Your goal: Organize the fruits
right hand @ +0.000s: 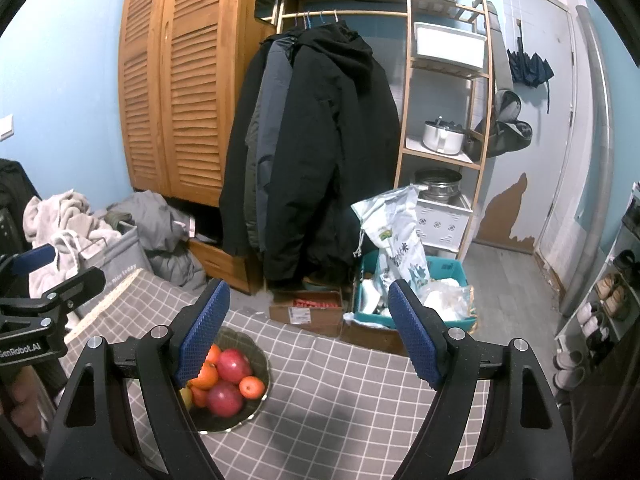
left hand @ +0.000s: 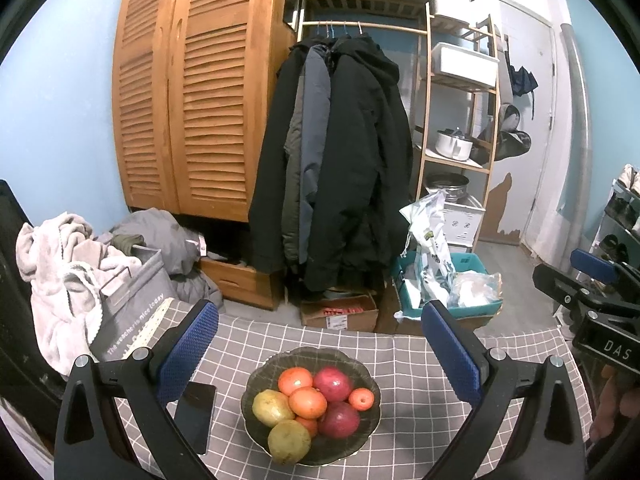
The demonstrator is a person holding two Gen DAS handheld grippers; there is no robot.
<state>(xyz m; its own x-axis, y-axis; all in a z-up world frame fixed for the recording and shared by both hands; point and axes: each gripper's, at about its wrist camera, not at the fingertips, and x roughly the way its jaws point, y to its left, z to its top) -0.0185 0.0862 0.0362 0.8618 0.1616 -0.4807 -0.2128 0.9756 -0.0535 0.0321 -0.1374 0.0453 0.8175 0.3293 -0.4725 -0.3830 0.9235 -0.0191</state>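
Note:
A dark scalloped bowl [left hand: 362, 436] sits on the grey checked tablecloth [left hand: 420, 412]. It holds several fruits: oranges [left hand: 307, 402], two red apples [left hand: 332, 384] and two yellow-green fruits [left hand: 289, 441]. My left gripper [left hand: 320, 344] is open and empty, above and just behind the bowl. My right gripper [right hand: 308, 328] is open and empty, to the right of the bowl [right hand: 256, 404], whose left side hides behind my left finger. The same red apples [right hand: 234, 365] show there. The right gripper's body shows at the right edge of the left wrist view [left hand: 592, 304].
A black phone [left hand: 196, 412] lies on the cloth left of the bowl. Beyond the table's far edge are a laundry bin [left hand: 132, 304], a cardboard box [left hand: 340, 314], a teal crate [right hand: 416, 300], hanging coats [left hand: 340, 160] and a wooden wardrobe [left hand: 192, 100].

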